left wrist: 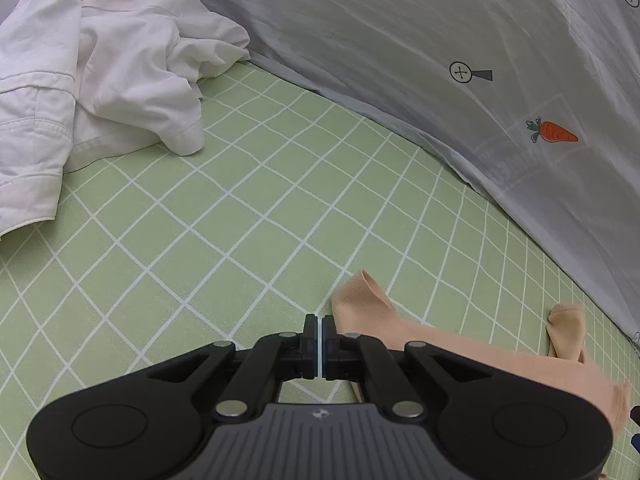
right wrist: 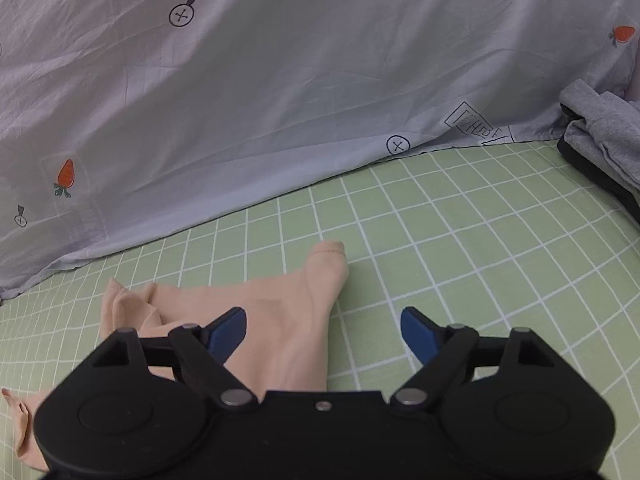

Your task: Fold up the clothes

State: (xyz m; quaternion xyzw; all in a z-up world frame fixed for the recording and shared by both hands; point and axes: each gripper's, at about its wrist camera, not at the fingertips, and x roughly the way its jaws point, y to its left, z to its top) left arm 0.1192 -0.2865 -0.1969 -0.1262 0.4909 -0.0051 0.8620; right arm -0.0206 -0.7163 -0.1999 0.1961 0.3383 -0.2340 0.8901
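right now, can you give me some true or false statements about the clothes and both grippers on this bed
1. The right gripper is wide open with nothing pinched. True.
2. The left gripper holds the white shirt. False: its jaws look closed on nothing, and the shirt lies crumpled far off on the green checked sheet.
3. The peach stockings lie on the checked sheet. True.
4. The pale cloth behind is printed with strawberries only. False: it shows carrots and round crossed marks.
5. Grey clothing sits at the far right in the right gripper's view. True.
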